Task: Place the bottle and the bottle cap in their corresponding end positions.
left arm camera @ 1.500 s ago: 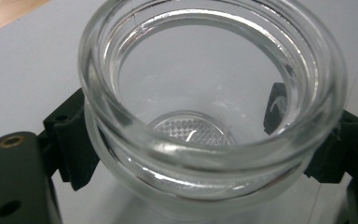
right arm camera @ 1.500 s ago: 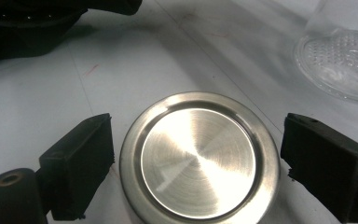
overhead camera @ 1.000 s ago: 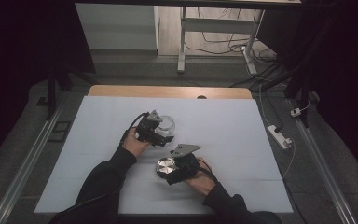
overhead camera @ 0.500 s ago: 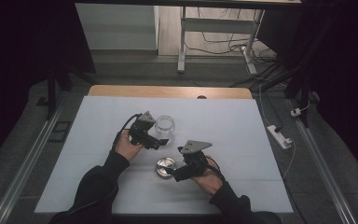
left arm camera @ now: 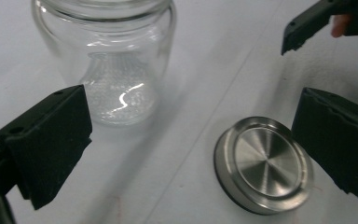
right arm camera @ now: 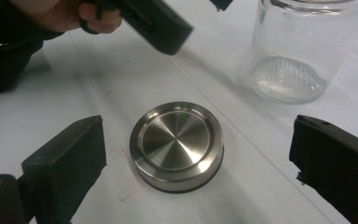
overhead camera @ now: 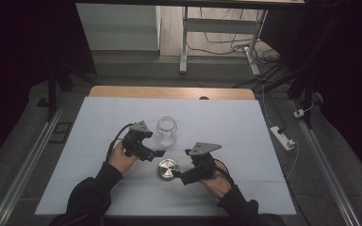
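Note:
A clear glass jar (overhead camera: 166, 131) (left arm camera: 107, 60) (right arm camera: 303, 51) stands upright and lidless in the middle of the white table (overhead camera: 245, 127). Its round brushed-metal lid (overhead camera: 167, 169) (left arm camera: 263, 163) (right arm camera: 176, 143) lies flat on the table just in front of it. My left gripper (overhead camera: 158, 153) (left arm camera: 191, 144) sits left of the jar, near the lid. Its jaws have just been opening and hold nothing. My right gripper (overhead camera: 176, 175) (right arm camera: 200, 168) points at the lid from the right. Its jaws have just been opening too, and the lid lies loose between them, untouched.
A white power strip (overhead camera: 283, 137) lies off the table's right edge. The table's far edge is bare wood (overhead camera: 169, 92). A metal rail (overhead camera: 23, 169) runs along the left side. Cables and a frame leg (overhead camera: 185, 37) stand on the floor beyond.
The left gripper has drawn back from the jar, toward the left and nearer the person. The right gripper has slid right, off the lid, which stays on the table. Both jaws stand wider.

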A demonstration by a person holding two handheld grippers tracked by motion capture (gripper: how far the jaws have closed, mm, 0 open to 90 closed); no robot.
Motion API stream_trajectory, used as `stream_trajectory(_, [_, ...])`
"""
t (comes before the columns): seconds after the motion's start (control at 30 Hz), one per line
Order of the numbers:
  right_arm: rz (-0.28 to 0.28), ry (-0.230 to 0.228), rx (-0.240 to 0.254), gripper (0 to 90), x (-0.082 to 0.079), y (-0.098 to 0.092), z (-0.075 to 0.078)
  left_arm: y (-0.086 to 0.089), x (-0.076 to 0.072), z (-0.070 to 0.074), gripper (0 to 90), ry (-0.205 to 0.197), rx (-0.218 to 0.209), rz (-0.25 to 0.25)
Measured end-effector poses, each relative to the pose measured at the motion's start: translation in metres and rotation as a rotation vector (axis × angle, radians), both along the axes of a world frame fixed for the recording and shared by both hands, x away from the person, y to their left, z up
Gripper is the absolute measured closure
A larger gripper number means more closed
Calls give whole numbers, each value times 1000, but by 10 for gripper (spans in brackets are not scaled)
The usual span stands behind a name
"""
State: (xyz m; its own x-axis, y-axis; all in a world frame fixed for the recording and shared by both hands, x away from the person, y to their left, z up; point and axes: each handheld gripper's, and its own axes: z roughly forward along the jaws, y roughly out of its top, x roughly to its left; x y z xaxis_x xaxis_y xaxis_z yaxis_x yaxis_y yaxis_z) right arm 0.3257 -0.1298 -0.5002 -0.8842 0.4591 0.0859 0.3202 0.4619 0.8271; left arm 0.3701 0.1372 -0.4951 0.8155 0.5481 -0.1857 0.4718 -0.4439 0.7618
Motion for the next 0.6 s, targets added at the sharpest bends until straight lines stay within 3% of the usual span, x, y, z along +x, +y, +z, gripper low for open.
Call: stream_trajectory(0.6, [-24, 20, -28, 16, -2, -15, 2, 5, -33, -1, 0, -6, 29, -7])
